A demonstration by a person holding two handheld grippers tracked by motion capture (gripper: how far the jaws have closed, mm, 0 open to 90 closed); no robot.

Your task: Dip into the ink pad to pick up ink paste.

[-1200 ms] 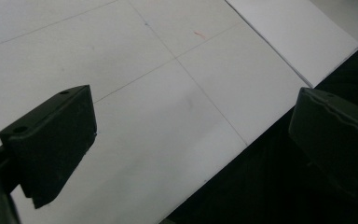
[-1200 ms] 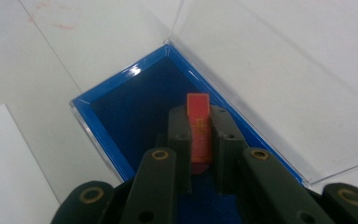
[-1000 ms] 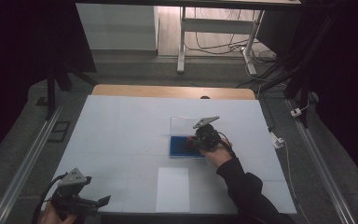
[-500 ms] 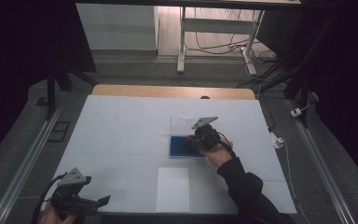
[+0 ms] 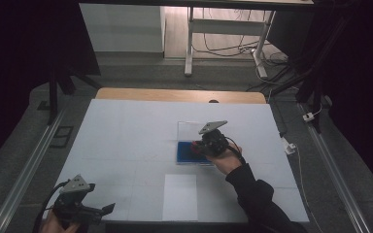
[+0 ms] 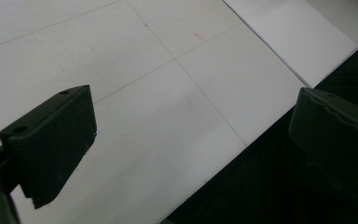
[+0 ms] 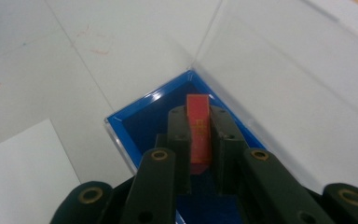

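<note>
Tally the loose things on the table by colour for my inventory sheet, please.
Blue: 1, the blue tray with its clear lid open
Red: 1, the red block pinched in the right claw
White: 1, the white sheet near the table's front edge
Total: 3

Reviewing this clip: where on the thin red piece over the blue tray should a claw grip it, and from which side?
Grip the red piece across its two broad flat faces, near its lower half, coming from above over the blue tray. It is thin and stands on edge, so only its faces give the pads purchase. The right claw holds it this way.
</note>
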